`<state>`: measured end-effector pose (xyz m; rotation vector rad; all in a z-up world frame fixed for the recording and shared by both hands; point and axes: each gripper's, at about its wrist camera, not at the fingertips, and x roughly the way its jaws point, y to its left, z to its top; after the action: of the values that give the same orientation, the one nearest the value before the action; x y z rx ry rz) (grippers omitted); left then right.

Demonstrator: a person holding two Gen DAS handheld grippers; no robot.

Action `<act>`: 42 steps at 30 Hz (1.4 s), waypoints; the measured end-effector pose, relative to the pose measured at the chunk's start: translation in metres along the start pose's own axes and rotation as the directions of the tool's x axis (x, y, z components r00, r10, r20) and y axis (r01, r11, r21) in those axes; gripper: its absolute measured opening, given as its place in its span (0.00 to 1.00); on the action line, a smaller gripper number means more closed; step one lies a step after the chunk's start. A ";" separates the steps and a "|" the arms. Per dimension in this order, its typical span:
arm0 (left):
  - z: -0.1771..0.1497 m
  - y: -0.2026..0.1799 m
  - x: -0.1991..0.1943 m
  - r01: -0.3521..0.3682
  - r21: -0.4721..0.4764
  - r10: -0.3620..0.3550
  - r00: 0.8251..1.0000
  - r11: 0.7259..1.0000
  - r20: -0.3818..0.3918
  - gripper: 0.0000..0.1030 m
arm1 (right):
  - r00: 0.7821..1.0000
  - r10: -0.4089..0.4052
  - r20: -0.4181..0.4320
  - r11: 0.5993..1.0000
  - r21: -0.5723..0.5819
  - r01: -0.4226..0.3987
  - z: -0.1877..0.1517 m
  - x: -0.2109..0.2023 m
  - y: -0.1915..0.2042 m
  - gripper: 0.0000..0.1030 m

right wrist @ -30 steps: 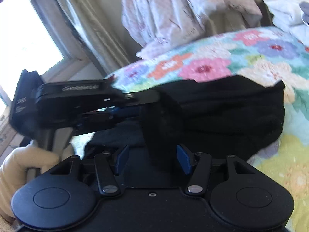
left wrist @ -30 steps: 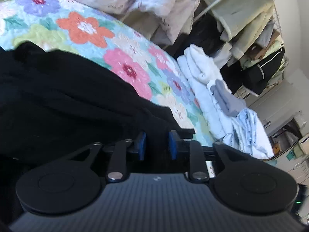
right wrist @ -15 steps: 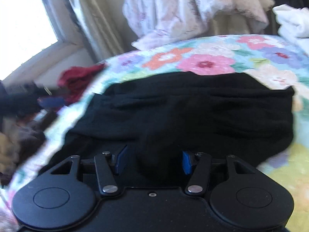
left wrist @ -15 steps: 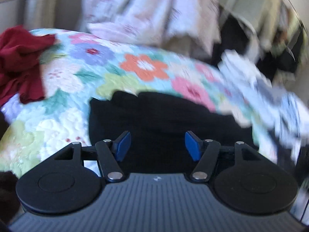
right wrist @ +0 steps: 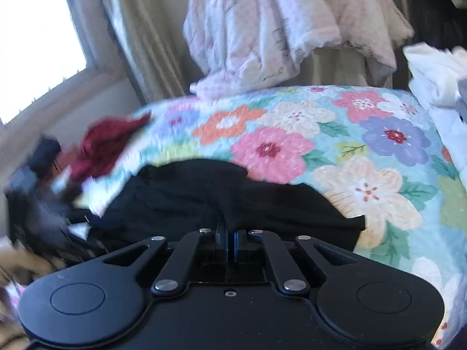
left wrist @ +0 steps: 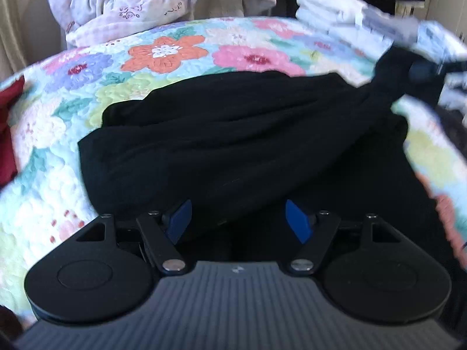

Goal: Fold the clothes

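- The bed is covered with a quilted floral bedspread point(left wrist: 163, 52), puffy and stitched, with big orange, pink and violet flowers on pale blue; it looks soft and a little grippy, so cloth will drag on it rather than slide
- Behind the bed a pale crumpled blanket point(right wrist: 277, 29) hangs down, and a stack of white and light-blue laundry point(left wrist: 335, 14) sits at the far right edge
- The black garment point(left wrist: 233, 145) lies in the middle of the bedspread, half folded into a thick, limp band with soft wrinkles; its right end is pulled up into a tight twisted point
- A dark red cloth point(right wrist: 105, 145) lies bunched near the left edge, apart from the black piece
- The right gripper point(right wrist: 227, 243) is clenched on a pinch of the black garment, the blue pads pressed together
- The left gripper point(left wrist: 238, 221) is released, jaws wide over the near edge, nothing between them
- Risk, in my opinion: only one corner is held, so a strong pull may drag the whole band and undo the fold; the thin pinch may also slip out
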<state>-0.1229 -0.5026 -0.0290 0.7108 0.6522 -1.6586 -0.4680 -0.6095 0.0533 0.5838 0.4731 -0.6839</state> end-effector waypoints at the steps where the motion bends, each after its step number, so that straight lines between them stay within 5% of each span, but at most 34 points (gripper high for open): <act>1: -0.001 0.001 0.003 -0.016 -0.006 0.016 1.000 1.000 -0.018 0.69 | 1.000 0.009 0.007 0.999 0.037 -0.010 0.001 -0.004 -0.010 0.04; 5: -0.005 0.016 0.002 -0.056 -0.105 0.053 0.998 0.993 -0.026 0.69 | 0.999 -0.007 -0.040 0.977 0.211 0.016 -0.014 0.003 -0.045 0.07; 8: -0.005 0.029 -0.012 -0.096 -0.190 0.098 0.995 0.977 0.002 0.66 | 0.995 -0.053 -0.084 0.958 0.279 0.074 -0.034 0.014 -0.055 0.24; 9: -0.006 0.035 -0.017 -0.092 -0.226 0.099 0.995 0.970 0.020 0.66 | 0.992 -0.082 -0.096 0.953 0.284 0.107 -0.040 0.015 -0.056 0.34; 15: -0.012 0.057 -0.034 -0.146 -0.323 0.177 0.982 0.935 0.070 0.66 | 0.972 -0.208 -0.106 0.945 0.235 0.228 -0.055 0.011 -0.047 0.37; 20: -0.008 0.047 -0.038 -0.047 -0.298 0.090 0.987 0.954 0.132 0.68 | 0.950 -0.312 0.018 0.949 -0.031 0.313 -0.058 -0.002 0.005 0.37; 24: 0.001 0.022 -0.027 0.021 -0.218 0.011 0.989 0.976 0.147 0.69 | 0.967 -0.255 0.005 0.940 -0.233 0.249 -0.064 0.019 0.040 0.37; 26: 0.002 0.020 -0.018 0.113 -0.289 -0.072 0.986 0.951 0.150 0.69 | 0.950 -0.312 -0.017 0.904 -0.312 0.292 -0.071 0.042 0.047 0.36; 28: 0.002 0.021 -0.005 0.227 -0.392 -0.175 0.971 0.891 0.165 0.69 | 0.911 -0.412 0.000 0.833 -0.405 0.377 -0.079 0.065 0.051 0.35; 29: 0.001 0.019 -0.001 0.230 -0.408 -0.181 0.971 0.883 0.157 0.69 | 0.891 -0.454 0.014 0.792 -0.452 0.410 -0.082 0.074 0.052 0.30; 30: 0.000 0.016 0.002 0.189 -0.394 -0.147 0.980 0.900 0.133 0.69 | 0.877 -0.479 0.028 0.764 -0.478 0.433 -0.082 0.078 0.051 0.08; 31: 0.000 0.012 0.005 0.148 -0.370 -0.116 0.987 0.917 0.109 0.69 | 0.878 -0.477 0.039 0.772 -0.460 0.439 -0.078 0.074 0.049 0.06; 33: -0.002 0.006 0.009 0.077 -0.309 -0.058 0.996 0.948 0.070 0.69 | 0.910 -0.413 0.049 0.854 -0.328 0.405 -0.062 0.050 0.038 0.03; 37: 0.000 0.006 0.008 0.011 -0.276 0.001 0.999 0.961 0.042 0.69 | 0.945 -0.318 0.074 0.947 -0.021 0.320 -0.034 -0.014 0.002 0.04; 40: -0.001 0.002 0.005 -0.029 -0.223 0.037 0.999 0.975 0.034 0.69 | 0.953 -0.299 0.057 0.948 0.132 0.289 -0.029 -0.046 -0.030 0.04; 42: 0.000 -0.004 0.002 -0.057 -0.156 0.064 0.997 0.986 0.042 0.69 | 0.927 -0.374 0.032 0.924 0.097 0.369 -0.029 -0.054 -0.042 0.04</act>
<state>-0.1272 -0.5033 -0.0302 0.5728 0.7106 -1.5457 -0.5401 -0.5931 0.0487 0.5642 0.5139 -1.0853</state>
